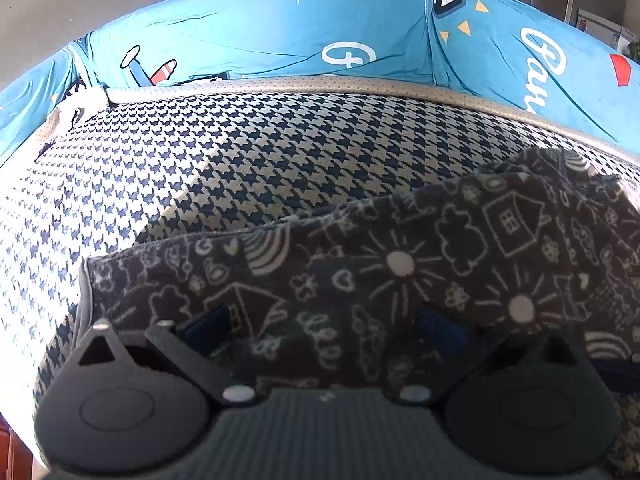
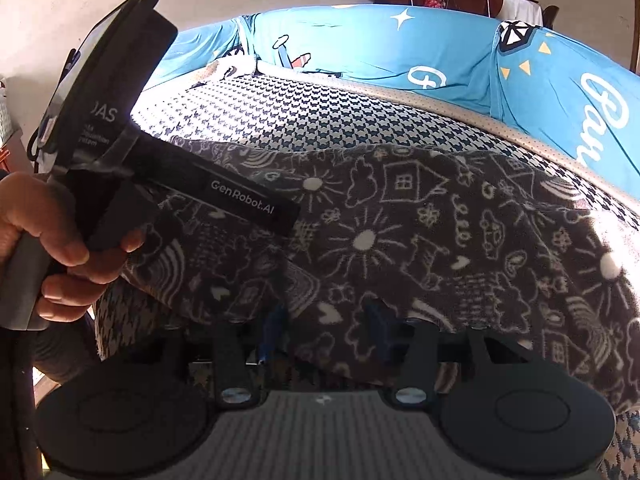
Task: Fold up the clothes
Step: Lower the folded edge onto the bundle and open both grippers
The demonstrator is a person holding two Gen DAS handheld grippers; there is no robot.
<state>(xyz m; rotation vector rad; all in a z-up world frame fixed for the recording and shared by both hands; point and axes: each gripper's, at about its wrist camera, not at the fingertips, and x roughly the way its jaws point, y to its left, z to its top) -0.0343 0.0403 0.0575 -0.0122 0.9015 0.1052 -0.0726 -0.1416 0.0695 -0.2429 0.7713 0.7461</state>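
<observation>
The cloth (image 2: 400, 220) is a dark fleecy piece printed with white suns, houses and clouds, lying rumpled across the houndstooth cushion (image 1: 200, 168) of a sofa with a blue cover (image 1: 280, 32) on its back. It looks soft, light and limp. It will likely sag and drape wherever it is lifted, and its nap should give the pads good purchase, so slipping is a small worry. The best holds are probably the near hem and its corners, taken by both grippers at once, so that the fold comes over flat.

The left gripper (image 1: 320, 328) sits at the near edge of the cloth, its blue pads (image 1: 208, 328) set wide apart with cloth between them. They do not appear to press on it. The right gripper (image 2: 326, 324) is likewise at the near hem, jaws about half open, with a fold of cloth between the pads (image 2: 274, 328). Whether they pinch it cannot be told. The right view also shows a hand (image 2: 60, 248) gripping the left gripper's handle.

No containers are in view.
</observation>
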